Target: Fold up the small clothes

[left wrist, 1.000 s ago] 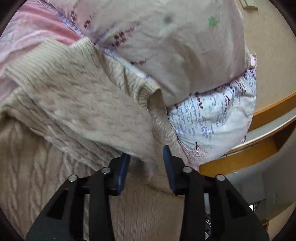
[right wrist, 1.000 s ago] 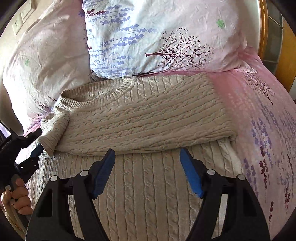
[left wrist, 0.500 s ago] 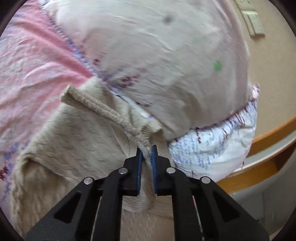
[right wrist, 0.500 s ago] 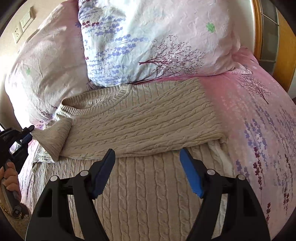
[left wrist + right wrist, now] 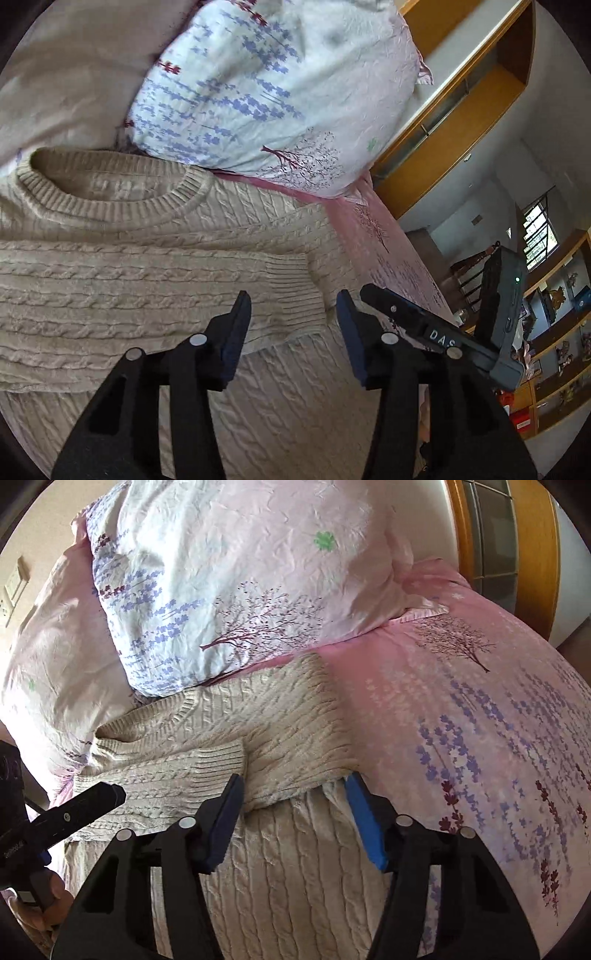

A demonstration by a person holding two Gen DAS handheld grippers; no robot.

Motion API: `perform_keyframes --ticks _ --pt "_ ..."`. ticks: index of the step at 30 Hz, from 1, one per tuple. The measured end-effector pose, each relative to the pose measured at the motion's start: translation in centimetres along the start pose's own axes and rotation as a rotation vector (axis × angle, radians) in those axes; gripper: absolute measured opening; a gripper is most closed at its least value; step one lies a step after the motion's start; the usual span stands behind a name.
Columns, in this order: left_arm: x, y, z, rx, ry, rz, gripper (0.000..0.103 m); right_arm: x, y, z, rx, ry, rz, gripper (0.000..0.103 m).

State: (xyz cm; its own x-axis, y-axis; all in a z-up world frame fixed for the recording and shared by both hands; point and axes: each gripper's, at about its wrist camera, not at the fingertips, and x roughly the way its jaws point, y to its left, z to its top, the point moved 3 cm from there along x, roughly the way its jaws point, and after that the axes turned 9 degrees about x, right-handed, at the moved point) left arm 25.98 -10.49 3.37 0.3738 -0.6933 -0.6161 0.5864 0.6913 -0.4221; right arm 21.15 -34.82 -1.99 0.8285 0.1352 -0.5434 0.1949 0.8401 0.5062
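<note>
Both tongs are spread wide and gripping nothing. Left tongs [image 5: 293, 306] hang just above the sweater [image 5: 110, 266], jaws parted on either side of the ribbed cuff [image 5: 291, 295] of a sleeve that lies folded across the chest. Right tongs [image 5: 293, 794] sit low over the same garment, jaws apart, the left jaw right at the cuff edge [image 5: 218, 760] and the right jaw at the folded side of the sweater, near where knit meets the pink bedsheet [image 5: 461, 709]. Whether either jaw actually touches the knit, I cannot tell.

That cream cable-knit sweater lies flat on the bed, neckline [image 5: 110, 199] up against the pillows, both sleeves folded in across the body, lower half running down under the tongs. A floral pillow [image 5: 229, 590] presses on the collar end, with a second, paler pillow [image 5: 48, 657] beside it.

Off to the side in the left view the right tool's black body [image 5: 436, 332] pokes in, close alongside; wooden shelves [image 5: 554, 350] stand in the background, well apart from the bed.
</note>
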Motion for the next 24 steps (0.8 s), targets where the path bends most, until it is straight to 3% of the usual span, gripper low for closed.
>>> perform_keyframes --ticks 2,5,7,10,12,15,20,21,24 --pt "-2.9 2.4 -0.4 -0.011 -0.038 0.078 0.053 0.4 0.9 0.5 0.002 0.039 0.072 0.048" --pt "-7.5 7.7 -1.4 -0.055 -0.086 0.263 0.054 1.8 2.1 1.1 0.005 0.104 0.112 0.04" --pt "-10.0 11.7 -2.2 -0.119 -0.083 0.406 0.054 3.0 2.8 1.5 -0.009 0.124 0.102 0.039" --pt "-12.9 16.6 -3.9 -0.229 -0.077 0.502 0.054 4.6 3.5 1.4 -0.016 0.165 0.072 0.037" --pt "-13.8 18.8 -5.0 -0.284 -0.062 0.528 0.054 5.4 3.6 1.0 -0.021 0.193 0.056 0.032" --pt "-13.7 20.3 -6.3 -0.342 -0.034 0.495 0.053 5.2 4.0 0.3 -0.053 0.189 0.063 0.03" --pt "-13.2 20.2 -7.2 -0.329 -0.031 0.464 0.051 5.2 4.8 -0.2 -0.1 0.198 0.065 0.02" --pt "-13.2 20.2 -7.3 -0.322 -0.031 0.468 0.047 5.2 5.0 -0.3 -0.121 0.193 0.061 0.01" --pt "-13.3 20.5 -7.7 -0.331 -0.041 0.485 0.034 4.1 6.4 0.5 -0.172 0.112 0.074 0.007"
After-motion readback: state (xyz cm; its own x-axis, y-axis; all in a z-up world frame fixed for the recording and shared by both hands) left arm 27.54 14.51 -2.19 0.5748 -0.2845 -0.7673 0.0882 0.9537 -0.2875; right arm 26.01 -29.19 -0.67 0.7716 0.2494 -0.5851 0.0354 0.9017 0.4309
